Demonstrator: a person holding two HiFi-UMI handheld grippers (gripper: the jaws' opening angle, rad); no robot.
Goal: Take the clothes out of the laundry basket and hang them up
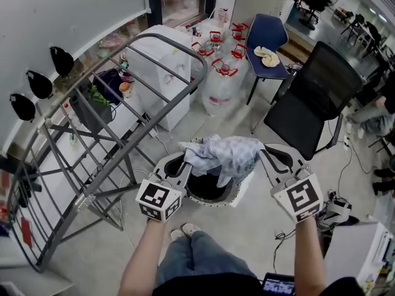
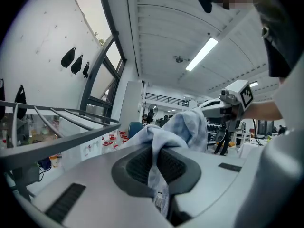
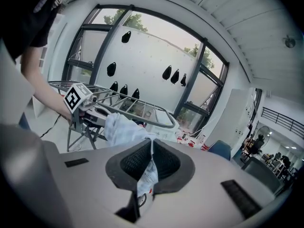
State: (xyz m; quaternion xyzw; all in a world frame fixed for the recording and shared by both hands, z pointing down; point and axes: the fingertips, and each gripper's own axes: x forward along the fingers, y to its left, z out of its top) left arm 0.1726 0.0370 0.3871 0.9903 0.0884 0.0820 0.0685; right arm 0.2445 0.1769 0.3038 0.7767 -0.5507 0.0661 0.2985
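At the left stands the rack [image 1: 133, 147], with its bars free of clothes as far as I can see. Next to it, the left gripper [image 1: 187, 160] is clenched on one edge of the cloth [image 1: 225, 156]; its own view shows the fabric pinched between the pads. The cloth hangs in the air between both grippers, above the basket [image 1: 213, 201], which stands on the floor in front of the person's feet. I cannot tell if more clothes lie in the basket, because the cloth covers most of it. The right gripper [image 1: 264, 156] is also clenched on the cloth, at the opposite edge.

I judge that the step in hand is to carry the cloth to the rack. To do it well, both grips should hold firm while the cloth is pulled a little flat between them. Then it should go over one bar and come down so that it hangs about equally on both sides. The jaws should open only when the bar carries the weight.

The count: one rack, one basket, one cloth, two grippers. At the right, two chairs stand near, one blue chair [image 1: 268, 42] and one black chair [image 1: 321, 97].
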